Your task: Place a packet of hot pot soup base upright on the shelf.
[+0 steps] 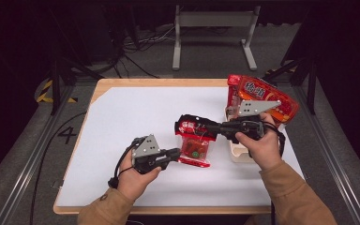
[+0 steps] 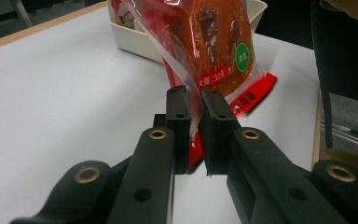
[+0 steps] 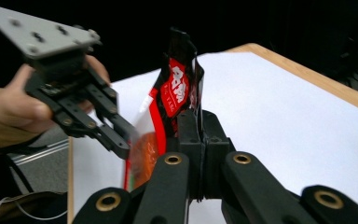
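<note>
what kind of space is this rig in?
Probably a lab or studio data-collection bay, not a home. A wood-edged table with a white top stands on grey carpet marked with a floor number 4, with loose cables and a metal stand behind, against dark surroundings.
</note>
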Motion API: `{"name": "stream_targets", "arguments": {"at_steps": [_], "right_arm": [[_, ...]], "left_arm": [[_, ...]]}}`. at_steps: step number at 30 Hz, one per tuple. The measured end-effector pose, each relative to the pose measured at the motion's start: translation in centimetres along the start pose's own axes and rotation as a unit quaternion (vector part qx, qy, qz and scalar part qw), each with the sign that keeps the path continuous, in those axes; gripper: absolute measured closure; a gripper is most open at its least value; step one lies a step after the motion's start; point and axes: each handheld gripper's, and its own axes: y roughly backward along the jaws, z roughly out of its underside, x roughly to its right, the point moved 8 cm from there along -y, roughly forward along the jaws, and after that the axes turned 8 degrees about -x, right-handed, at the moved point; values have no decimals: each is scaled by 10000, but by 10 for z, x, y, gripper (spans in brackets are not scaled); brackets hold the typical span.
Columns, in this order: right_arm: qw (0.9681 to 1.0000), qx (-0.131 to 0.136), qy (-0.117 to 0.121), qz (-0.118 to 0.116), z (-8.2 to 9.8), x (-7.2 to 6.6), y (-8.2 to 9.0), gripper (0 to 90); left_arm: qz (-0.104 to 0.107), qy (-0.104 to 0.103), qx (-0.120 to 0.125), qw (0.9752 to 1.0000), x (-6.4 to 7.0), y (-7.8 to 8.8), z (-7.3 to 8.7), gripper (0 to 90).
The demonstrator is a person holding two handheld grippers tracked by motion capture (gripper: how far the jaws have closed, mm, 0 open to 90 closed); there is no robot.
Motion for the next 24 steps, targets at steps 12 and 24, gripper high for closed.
{"name": "stream_targets", "arguments": {"at_steps": [12, 24], "right_arm": [[9983, 46, 445, 383, 0, 8, 34, 900], [9964, 214, 532, 631, 3, 20, 81, 900]], "left_arm": [[-271, 329, 40, 9991, -22, 13, 7, 586], [-561, 693, 11, 9960, -45, 32, 25, 457]]}}
